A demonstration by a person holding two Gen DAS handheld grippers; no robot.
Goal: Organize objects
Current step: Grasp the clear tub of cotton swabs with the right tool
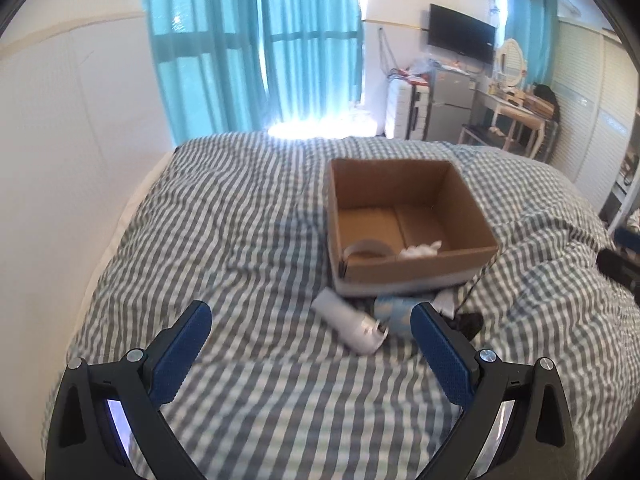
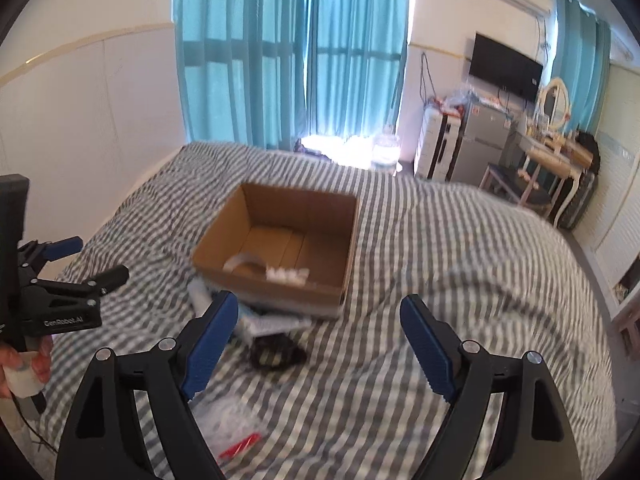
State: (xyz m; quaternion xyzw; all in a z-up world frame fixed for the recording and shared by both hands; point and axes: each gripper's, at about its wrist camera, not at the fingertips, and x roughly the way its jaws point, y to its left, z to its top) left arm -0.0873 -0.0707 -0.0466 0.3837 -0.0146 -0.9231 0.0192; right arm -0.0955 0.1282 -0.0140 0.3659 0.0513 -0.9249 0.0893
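An open cardboard box (image 1: 416, 268) sits on the striped bed; it also shows in the right wrist view (image 2: 276, 280). Inside lie a tape roll (image 1: 366, 249) and a crumpled white item (image 1: 420, 250). In front of the box lie a white tube (image 1: 350, 326), a light blue pack (image 1: 394, 314) and a black object (image 1: 466, 324), which also shows in the right wrist view (image 2: 276, 354). My left gripper (image 1: 310, 320) is open and empty above the bed, left of the tube. My right gripper (image 2: 316, 312) is open and empty above the black object. The left gripper also shows in the right wrist view (image 2: 86, 260).
A clear plastic bag with a red item (image 2: 240, 446) lies near the bed's front edge. The bed (image 1: 240, 220) abuts a white wall on the left. Beyond it are blue curtains (image 1: 256, 48), a fridge (image 1: 450, 106), a TV (image 1: 462, 34) and a dressing table (image 1: 516, 112).
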